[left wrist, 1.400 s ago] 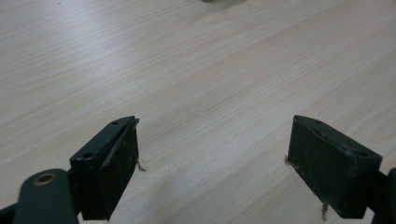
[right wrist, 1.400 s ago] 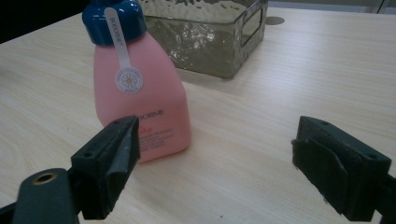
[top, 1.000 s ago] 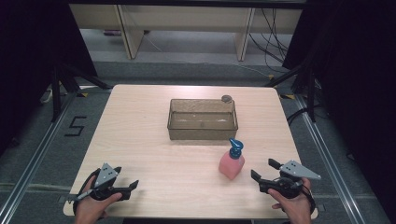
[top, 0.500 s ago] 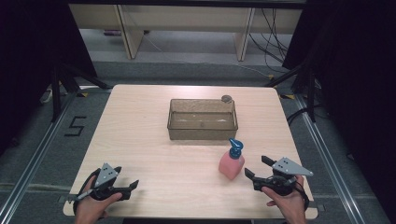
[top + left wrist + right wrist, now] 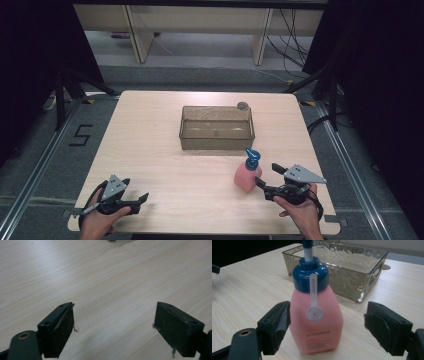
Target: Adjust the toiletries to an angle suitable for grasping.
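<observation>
Right tool (image 5: 266, 178) moved inward since earlier frame, now just beside pink soap bottle (image 5: 247, 173), jaws wide, bottle between them, untouched. Bottle upright on table (image 5: 150, 145), near front of clear tray (image 5: 216, 141). Left tool (image 5: 135, 202) wide, idle, well apart.

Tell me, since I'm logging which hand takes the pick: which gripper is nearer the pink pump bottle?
Right. The right gripper sits right beside the pink pump bottle, open jaws pointed at it. The left gripper rests far across the table near its front left corner.
</observation>
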### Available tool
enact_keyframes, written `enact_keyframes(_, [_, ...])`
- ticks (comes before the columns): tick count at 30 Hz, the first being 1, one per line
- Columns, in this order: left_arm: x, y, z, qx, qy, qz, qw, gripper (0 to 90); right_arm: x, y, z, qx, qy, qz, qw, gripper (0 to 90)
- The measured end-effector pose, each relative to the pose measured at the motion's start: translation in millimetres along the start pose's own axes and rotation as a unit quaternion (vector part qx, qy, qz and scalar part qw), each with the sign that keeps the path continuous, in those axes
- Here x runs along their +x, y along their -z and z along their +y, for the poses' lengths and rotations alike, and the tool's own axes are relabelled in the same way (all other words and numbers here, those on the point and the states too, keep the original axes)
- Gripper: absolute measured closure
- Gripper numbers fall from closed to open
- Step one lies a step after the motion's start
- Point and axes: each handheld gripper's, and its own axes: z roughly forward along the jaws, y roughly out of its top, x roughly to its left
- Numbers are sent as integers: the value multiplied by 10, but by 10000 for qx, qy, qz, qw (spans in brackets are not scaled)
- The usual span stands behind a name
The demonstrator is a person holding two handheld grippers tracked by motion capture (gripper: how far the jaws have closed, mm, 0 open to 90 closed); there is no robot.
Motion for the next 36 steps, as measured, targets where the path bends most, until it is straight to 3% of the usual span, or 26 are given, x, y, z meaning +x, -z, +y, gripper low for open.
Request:
enact_keyframes(2, [3, -2, 0, 3, -5, -1, 10000, 159, -6, -5, 15, 15, 81, -7, 10000, 221])
enact_keyframes(7, [3, 0, 0, 4, 0, 1, 10000, 159, 23, -36, 31, 3, 0, 66, 10000, 229])
enact_keyframes(8, [22, 16, 4, 128, -141, 21, 9998, 159, 10, -40, 40, 28, 96, 58, 9999, 231])
enact_keyframes(9, [22, 12, 2, 107, -138, 10, 9998, 159, 13, -50, 45, 29, 51, 149, 9999, 234])
enact_keyframes(10, [21, 10, 2, 109, -151, 41, 9998, 159, 32, -46, 55, 92, 28, 67, 9999, 238])
enact_keyframes(11, [-1, -1, 0, -6, -12, -4, 10000, 159, 25, -54, 62, 70, 112, 75, 9999, 241])
enact_keyframes(15, [0, 1, -1, 3, 6, 0, 10000, 159, 39, -85, 87, 17, 125, 100, 9999, 248])
enact_keyframes(16, [2, -4, -3, -5, -9, -12, 10000, 159, 59, -98, 88, 0, -7, 138, 9999, 248])
enact_keyframes(17, [24, 16, 4, 145, -177, -8, 9997, 159, 38, -106, 97, -7, 147, 117, 9998, 250])
enact_keyframes(18, [5, -2, 3, 37, -61, -11, 10000, 159, 58, -94, 104, 100, 15, 119, 9999, 252])
enact_keyframes(19, [5, -2, 3, 37, -61, -11, 10000, 159, 37, -111, 109, 31, 166, 113, 9998, 254])
enact_keyframes(22, [11, -2, 4, 72, -109, 22, 9999, 159, 27, -125, 118, -15, 267, 110, 9996, 258])
enact_keyframes(23, [11, -1, 5, 76, -100, 12, 9999, 159, 43, -135, 122, -19, 132, 172, 9998, 262])
enact_keyframes(24, [9, 2, 6, 64, -89, -11, 9999, 159, 38, -148, 123, -60, 183, 165, 9997, 264])
enact_keyframes(25, [-3, -6, 7, 2, -16, -22, 10000, 159, 64, -142, 125, 47, 55, 153, 9999, 266])
enact_keyframes(27, [-4, 0, 13, 40, -63, -13, 10000, 159, 46, -165, 137, -31, 237, 158, 9996, 274])
enact_keyframes(28, [-4, -2, 14, 40, -77, -23, 10000, 159, 71, -163, 137, 35, 93, 180, 9998, 277])
enact_keyframes(32, [-12, -16, 9, -5, -19, -44, 10000, 159, 62, -191, 155, -55, 179, 205, 9996, 290])
enact_keyframes(33, [-11, -11, 11, 10, -36, -34, 10000, 159, 83, -194, 157, -34, 54, 202, 9998, 293])
enact_keyframes(36, [-15, -12, 13, -23, -18, -35, 10000, 159, 65, -218, 168, -61, 237, 205, 9995, 308])
